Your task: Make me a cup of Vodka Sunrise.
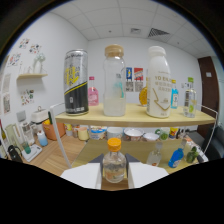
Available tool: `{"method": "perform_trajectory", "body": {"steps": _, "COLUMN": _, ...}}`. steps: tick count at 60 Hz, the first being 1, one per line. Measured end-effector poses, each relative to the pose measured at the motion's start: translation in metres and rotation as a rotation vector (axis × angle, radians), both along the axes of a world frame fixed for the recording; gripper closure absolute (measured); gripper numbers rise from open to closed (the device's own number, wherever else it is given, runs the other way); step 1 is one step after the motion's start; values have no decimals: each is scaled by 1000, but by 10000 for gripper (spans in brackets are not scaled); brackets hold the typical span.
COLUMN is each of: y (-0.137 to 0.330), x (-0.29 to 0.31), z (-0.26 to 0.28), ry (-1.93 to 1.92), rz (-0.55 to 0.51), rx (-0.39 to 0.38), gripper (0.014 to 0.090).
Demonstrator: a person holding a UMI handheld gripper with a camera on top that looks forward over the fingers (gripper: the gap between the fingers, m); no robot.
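Observation:
A small clear bottle (114, 166) with an orange-yellow cap and pale liquid stands upright between my two white fingers (82, 175). Both fingers press against its sides, so my gripper (114, 176) is shut on it. Beyond it runs a pale wooden shelf (135, 119). On that shelf stand a black and silver can (76, 82), a clear bottle (114, 81) with a tan cap, and a tall white bottle (158, 82). The lower part of the held bottle is hidden.
Smaller bottles sit on the shelf: a pink one (93, 94), a blue one (174, 95) and a clear one (189, 101). Bowls (133, 133) and a blue bottle (175, 157) fill the level below. A counter with appliances (30, 142) is left, a dark door (209, 85) right.

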State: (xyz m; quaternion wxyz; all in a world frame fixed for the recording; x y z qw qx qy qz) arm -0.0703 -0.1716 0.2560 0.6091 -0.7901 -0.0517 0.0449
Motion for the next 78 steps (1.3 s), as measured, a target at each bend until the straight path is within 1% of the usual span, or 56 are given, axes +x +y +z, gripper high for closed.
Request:
{"method": "perform_trajectory", "body": {"steps": 6, "y": -25, "x": -5, "z": -11, "ry": -4, "rz": 11, "rx": -7, "gripper": 696}}
{"method": "perform_trajectory", "body": {"steps": 16, "y": -47, "x": -7, "z": -58, "ry": 28, "rz": -13, "rx": -65, "gripper": 696}}
{"method": "perform_trajectory", "body": {"steps": 31, "y": -37, "x": -3, "z": -154, "ry": 70, "rz": -88, "rx": -174, "gripper": 697}}
{"method": "perform_trajectory", "body": {"steps": 44, "y": -27, "x": 2, "z": -213, "ry": 42, "rz": -118, "rx": -256, "gripper": 697}}
{"method": "perform_trajectory", "body": {"steps": 51, "y": -27, "x": 0, "z": -229, "ry": 34, "rz": -112, "rx": -289, "gripper": 693}}
{"method": "perform_trajectory", "body": {"steps": 55, "y": -26, "x": -2, "z": -229, "ry": 13, "rz": -103, "rx": -276, "gripper": 692}}
{"method": "perform_trajectory", "body": {"steps": 68, "y": -35, "x": -5, "z": -231, "ry": -13, "rz": -87, "rx": -284, "gripper": 674}}
{"method": "perform_trajectory", "body": {"steps": 69, "y": -36, "x": -5, "z": -232, "ry": -16, "rz": -84, "rx": -285, "gripper": 661}}
{"method": "perform_trajectory", "body": {"steps": 74, "y": -40, "x": 0, "z": -233, "ry": -37, "rz": -87, "rx": -301, "gripper": 509}}
{"method": "perform_trajectory", "body": {"steps": 78, "y": -45, "x": -1, "z": -222, "ry": -38, "rz": -69, "rx": -291, "gripper": 344}}
